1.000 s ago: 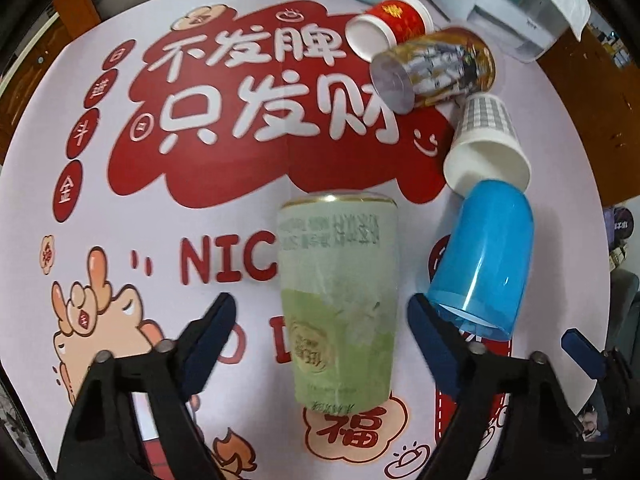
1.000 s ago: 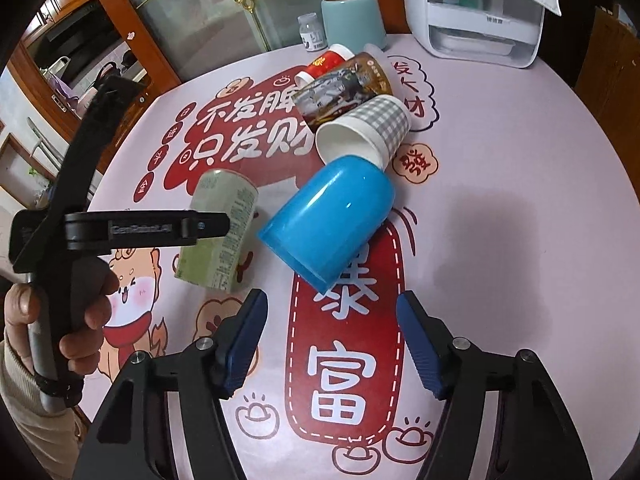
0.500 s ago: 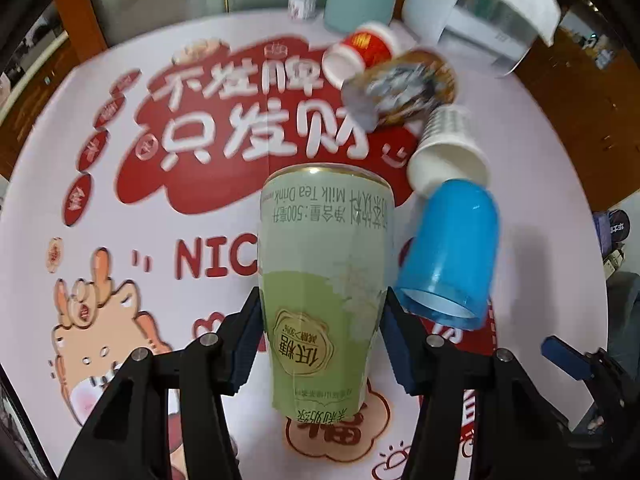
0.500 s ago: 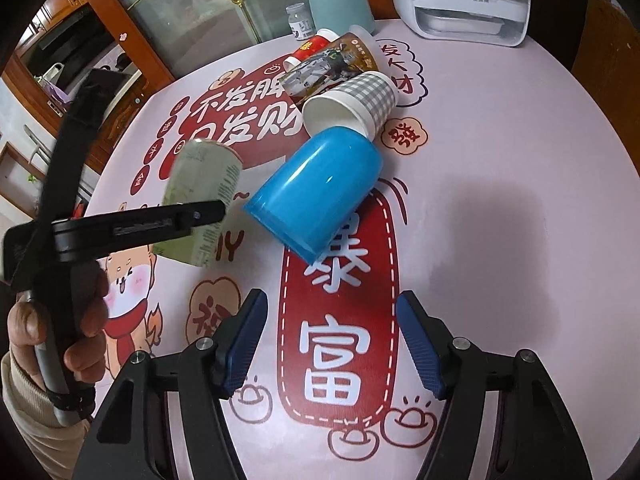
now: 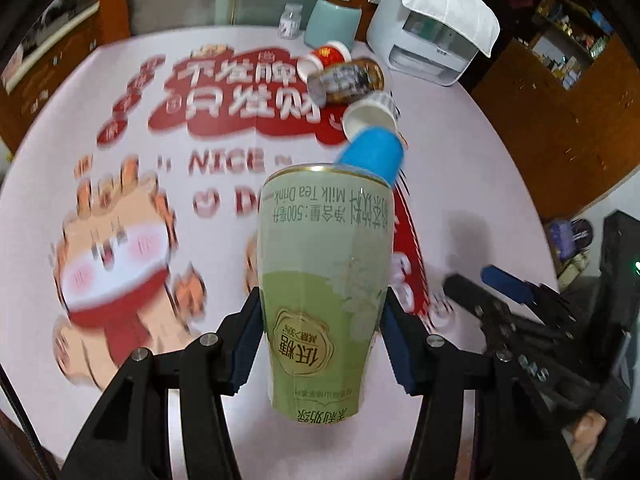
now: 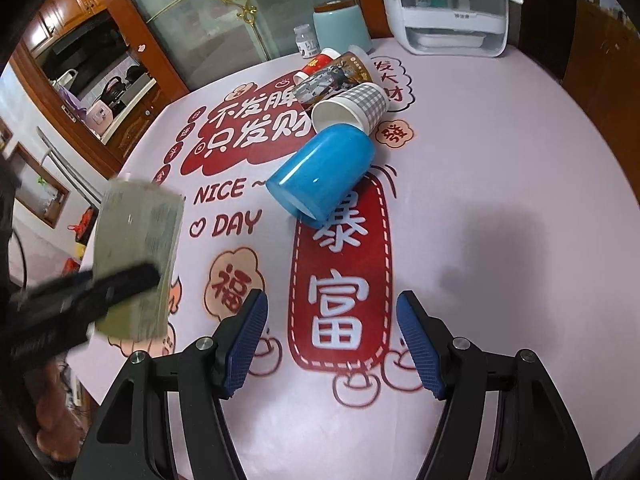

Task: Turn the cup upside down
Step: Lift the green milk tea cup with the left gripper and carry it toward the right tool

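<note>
My left gripper (image 5: 320, 344) is shut on a green milk tea cup (image 5: 324, 280) and holds it in the air above the table. The cup's print reads upside down in the left wrist view. In the right wrist view the same green cup (image 6: 138, 256) shows blurred at the left, clamped in the left gripper. My right gripper (image 6: 332, 344) is open and empty over the pink table mat, short of a blue cup (image 6: 320, 176) that lies on its side.
Beyond the blue cup (image 5: 372, 154) lie a checked paper cup (image 6: 352, 108), a dark printed cup (image 6: 332, 78) and a red cup (image 6: 314, 66), all on their sides. A teal jar (image 6: 340, 24), a small bottle (image 6: 306, 42) and a white appliance (image 6: 452, 12) stand at the table's far edge.
My left gripper closed on the green cup where it lay on the table and has lifted it into the air. My right gripper stays open, with the table view shifted a little.
</note>
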Motion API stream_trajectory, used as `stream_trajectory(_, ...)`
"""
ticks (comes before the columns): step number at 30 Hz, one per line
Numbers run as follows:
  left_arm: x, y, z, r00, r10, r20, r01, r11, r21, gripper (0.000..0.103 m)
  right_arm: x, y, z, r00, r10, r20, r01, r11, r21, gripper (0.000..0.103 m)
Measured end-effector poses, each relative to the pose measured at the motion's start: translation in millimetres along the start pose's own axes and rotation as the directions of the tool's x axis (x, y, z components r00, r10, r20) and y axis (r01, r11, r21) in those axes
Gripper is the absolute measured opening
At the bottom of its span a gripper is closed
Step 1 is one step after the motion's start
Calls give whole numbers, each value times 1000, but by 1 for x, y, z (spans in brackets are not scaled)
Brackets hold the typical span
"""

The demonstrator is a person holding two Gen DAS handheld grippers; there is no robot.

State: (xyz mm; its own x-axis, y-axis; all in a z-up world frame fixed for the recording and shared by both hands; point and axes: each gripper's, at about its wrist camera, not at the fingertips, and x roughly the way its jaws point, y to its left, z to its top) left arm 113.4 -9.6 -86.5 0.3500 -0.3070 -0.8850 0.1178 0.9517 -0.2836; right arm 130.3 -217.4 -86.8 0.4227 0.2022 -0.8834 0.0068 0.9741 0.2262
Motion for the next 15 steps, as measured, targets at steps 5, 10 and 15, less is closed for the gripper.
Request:
stream_trajectory(5,15,3,-38,999,-19,-51,15,997,-77,54,-5,2,-30,1000,-20,-13,20,1000,-13,69)
stream_trajectory(10,41,5,-53,994,-26,-108,12,991,-137,54,2,-1,-58,998,-28,-55,29,1000,2,69)
stream_trajectory(15,65,1,-66,985,-67,-161,38,984,-176,55,6,-12,-73,997,-30,-71,33,999,34,69)
